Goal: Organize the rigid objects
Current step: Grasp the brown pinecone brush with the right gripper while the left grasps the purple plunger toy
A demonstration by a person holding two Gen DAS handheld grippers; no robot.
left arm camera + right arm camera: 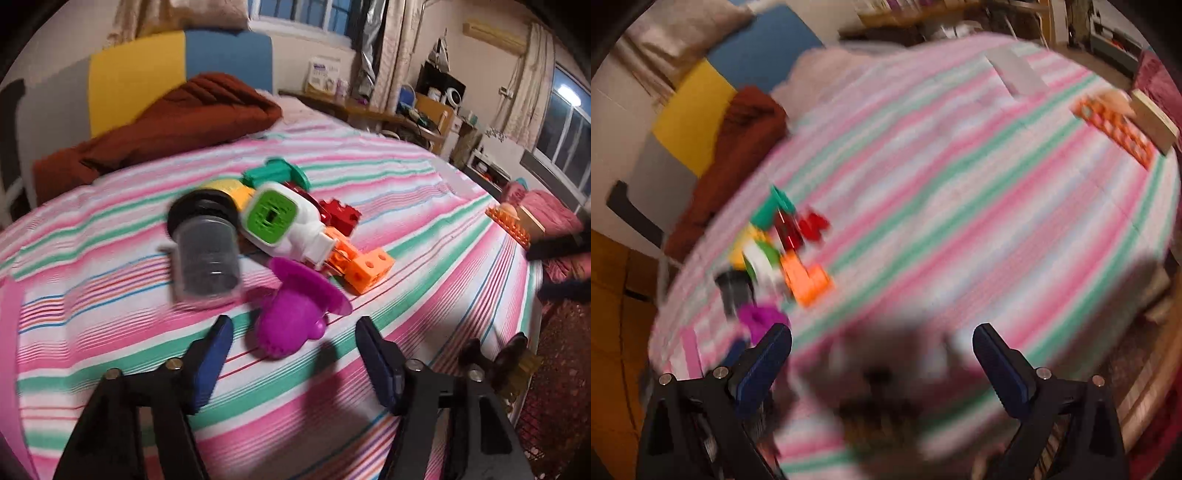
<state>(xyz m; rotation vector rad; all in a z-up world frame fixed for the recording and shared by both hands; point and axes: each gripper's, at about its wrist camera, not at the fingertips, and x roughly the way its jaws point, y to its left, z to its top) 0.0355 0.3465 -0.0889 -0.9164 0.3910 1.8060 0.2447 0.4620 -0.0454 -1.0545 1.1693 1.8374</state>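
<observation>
A pile of plastic toys lies on the striped bedsheet (424, 206). In the left wrist view my left gripper (293, 328) is open, and a purple toy (291, 314) lies just ahead between its fingers. Behind the toy are a clear jar with a black lid (205, 251), a white and green toy (280, 221), an orange block (365, 267), a red block (341, 216) and a teal piece (277, 171). My right gripper (882, 334) is open and empty above the bed; its view is blurred. The pile (775, 254) sits to its left.
A brown folded blanket (166, 125) lies at the head of the bed. An orange rack (511, 223) and a wooden box (532, 221) sit at the bed's far right edge. A white card (1015, 74) lies on the far side of the bed. Cluttered shelves stand beyond.
</observation>
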